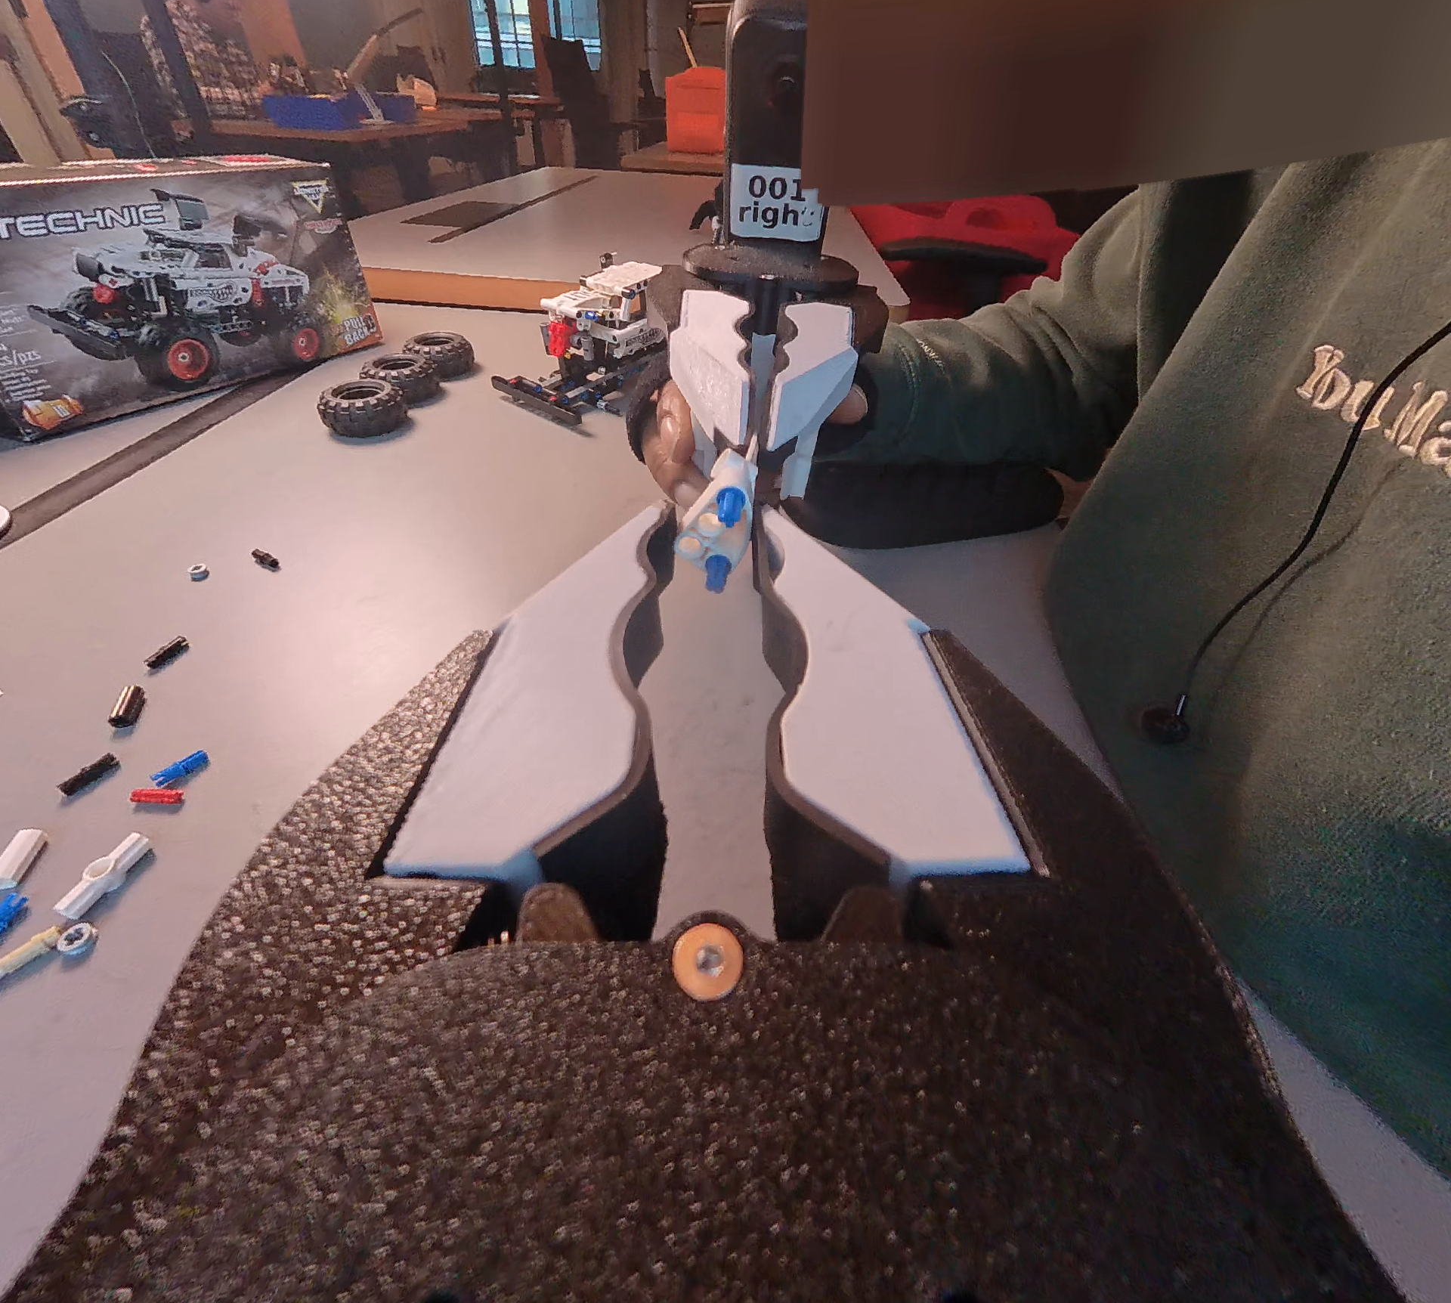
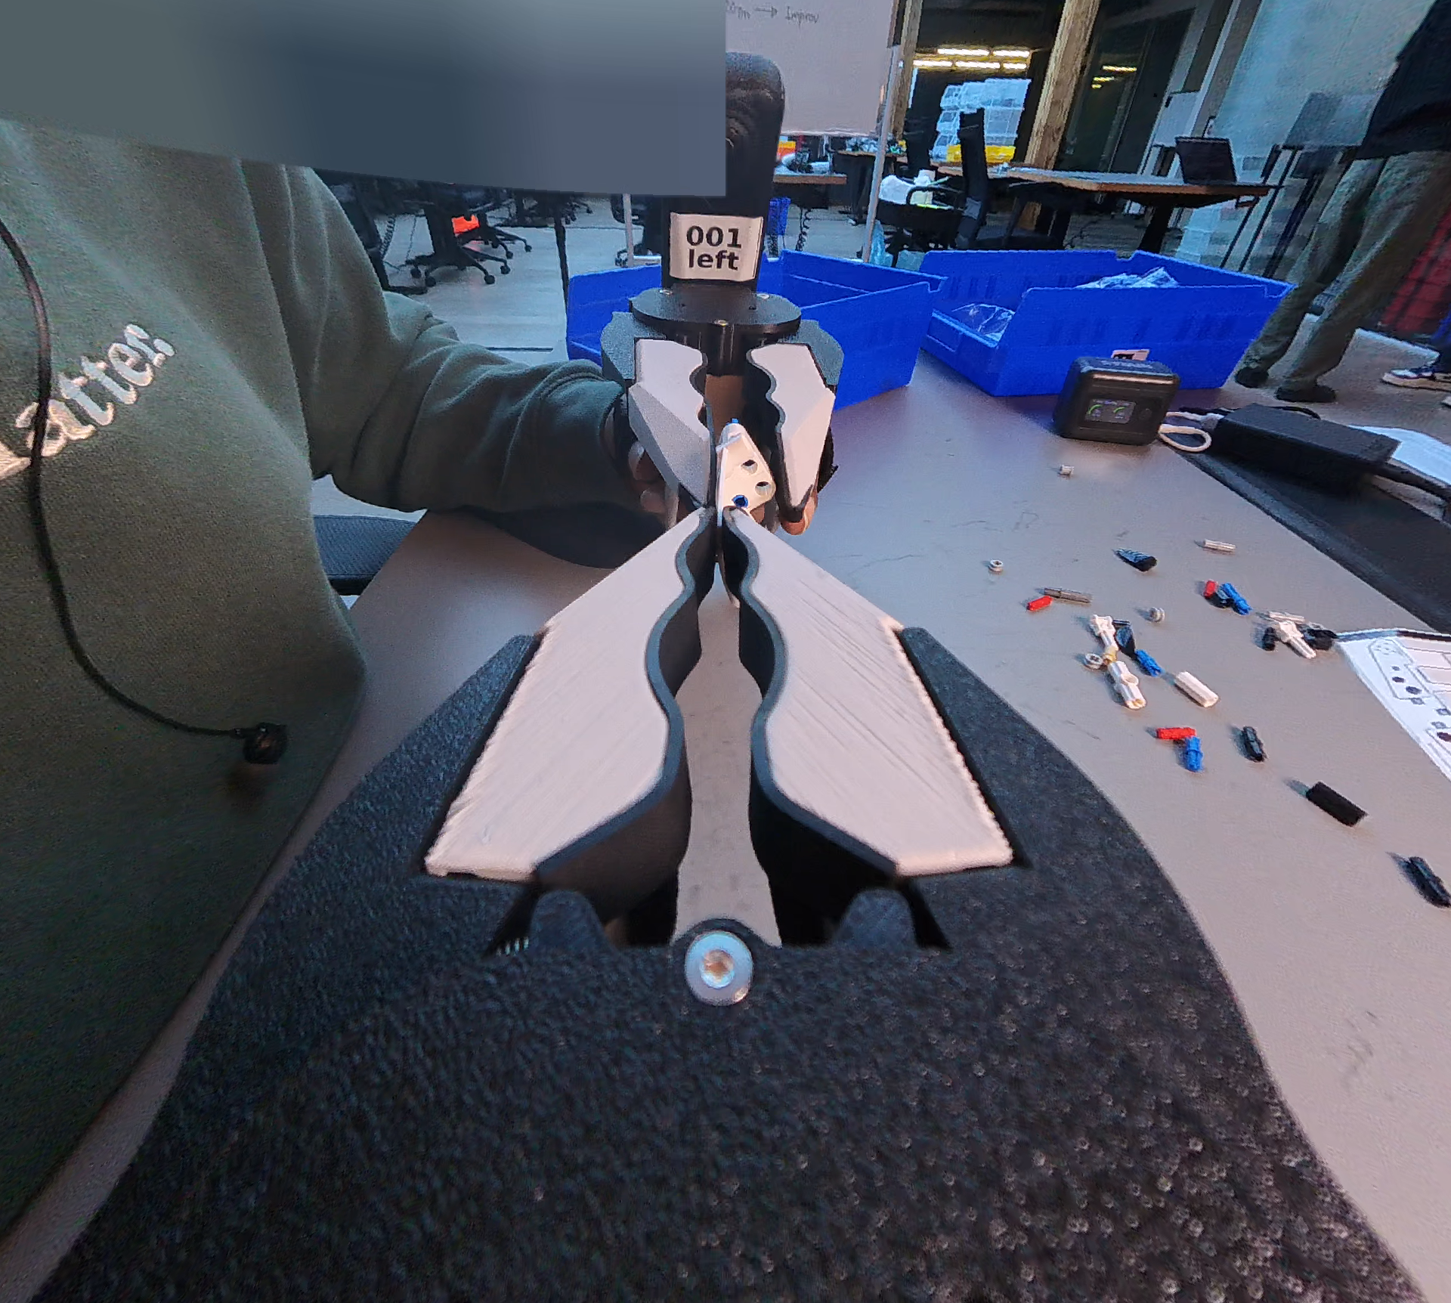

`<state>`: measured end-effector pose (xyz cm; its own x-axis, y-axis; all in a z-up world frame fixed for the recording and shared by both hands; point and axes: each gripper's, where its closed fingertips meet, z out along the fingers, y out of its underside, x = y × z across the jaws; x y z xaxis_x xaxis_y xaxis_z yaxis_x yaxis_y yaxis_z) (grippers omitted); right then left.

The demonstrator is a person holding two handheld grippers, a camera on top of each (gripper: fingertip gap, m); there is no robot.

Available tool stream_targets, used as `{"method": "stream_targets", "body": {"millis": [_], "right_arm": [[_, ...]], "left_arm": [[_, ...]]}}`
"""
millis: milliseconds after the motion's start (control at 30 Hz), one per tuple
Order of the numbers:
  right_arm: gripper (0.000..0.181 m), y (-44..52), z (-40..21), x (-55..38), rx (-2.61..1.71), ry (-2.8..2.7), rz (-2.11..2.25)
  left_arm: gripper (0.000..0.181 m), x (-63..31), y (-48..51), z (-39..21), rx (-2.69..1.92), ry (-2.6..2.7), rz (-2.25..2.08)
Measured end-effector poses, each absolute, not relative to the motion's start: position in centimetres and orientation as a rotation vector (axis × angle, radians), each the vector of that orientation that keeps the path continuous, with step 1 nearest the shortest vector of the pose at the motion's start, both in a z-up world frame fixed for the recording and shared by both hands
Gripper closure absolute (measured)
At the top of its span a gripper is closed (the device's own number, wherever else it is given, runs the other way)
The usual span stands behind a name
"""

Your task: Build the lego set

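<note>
A small white Lego piece [image 1: 710, 535] with holes and two blue pins hangs above the grey table [image 1: 392, 558], between my two grippers, which face each other. My right gripper [image 2: 721, 519] is shut on the piece's thin white edge; it also shows in the left wrist view [image 1: 752, 472]. My left gripper [image 1: 716, 519] is open, its fingertips standing on either side of the piece and close to it. In the right wrist view the piece [image 2: 746, 468] sits between the left gripper's [image 2: 742, 500] spread fingers.
A partly built white truck [image 1: 601, 331], three black tyres [image 1: 392, 378] and the set's box [image 1: 173, 291] stand at the far left. Loose pins and connectors [image 2: 1138, 653] lie to the right beside an instruction sheet [image 2: 1405, 684]. Blue bins [image 2: 1099, 315] are behind. My left and right fingertips are right by each other.
</note>
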<state>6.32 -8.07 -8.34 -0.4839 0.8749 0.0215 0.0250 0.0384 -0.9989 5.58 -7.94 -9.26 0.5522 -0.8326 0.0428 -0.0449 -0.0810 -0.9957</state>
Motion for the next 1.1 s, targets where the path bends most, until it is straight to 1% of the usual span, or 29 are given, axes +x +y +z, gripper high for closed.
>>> {"method": "stream_targets", "body": {"millis": [133, 200, 267, 367, 433, 500, 667, 767, 900, 1100], "right_arm": [[0.18, -8.1, -8.4, 6.2, -0.936, -1.614, 1.518], [0.173, -8.3, -8.5, 6.2, -0.942, -1.62, 1.531], [0.172, -8.4, -8.6, 6.1, -0.94, -1.629, 1.526], [0.173, -8.6, -8.9, 5.9, -0.946, -1.644, 1.51], [0.18, -8.9, -9.3, 5.9, -0.946, -1.659, 1.51], [0.18, -8.9, -9.3, 5.8, -0.962, -1.649, 1.533], [0.181, -8.8, -9.2, 5.8, -1.018, -1.641, 1.646], [0.181, -8.6, -9.1, 5.8, -1.113, -1.613, 1.782], [0.181, -7.9, -8.8, 5.8, -1.227, -1.546, 1.95], [0.181, -7.9, -8.9, 5.7, -1.315, -1.504, 2.061]], "left_arm": [[0.163, 5.5, -8.0, -9.3, -1.523, 0.803, -0.734], [0.163, 5.6, -8.0, -9.5, -1.527, 0.818, -0.717], [0.163, 5.8, -8.0, -9.8, -1.533, 0.834, -0.701], [0.163, 6.2, -8.0, -10.1, -1.543, 0.848, -0.696], [0.163, 6.4, -8.0, -10.4, -1.551, 0.859, -0.685], [0.163, 6.3, -8.0, -10.4, -1.549, 0.86, -0.678], [0.164, 6.4, -8.0, -10.4, -1.553, 0.858, -0.688], [0.164, 6.3, -8.1, -10.4, -1.577, 0.827, -0.772], [0.156, 6.3, -8.2, -10.3, -1.583, 0.812, -0.823], [0.16, 6.2, -8.1, -10.5, -1.604, 0.797, -0.828]]}}
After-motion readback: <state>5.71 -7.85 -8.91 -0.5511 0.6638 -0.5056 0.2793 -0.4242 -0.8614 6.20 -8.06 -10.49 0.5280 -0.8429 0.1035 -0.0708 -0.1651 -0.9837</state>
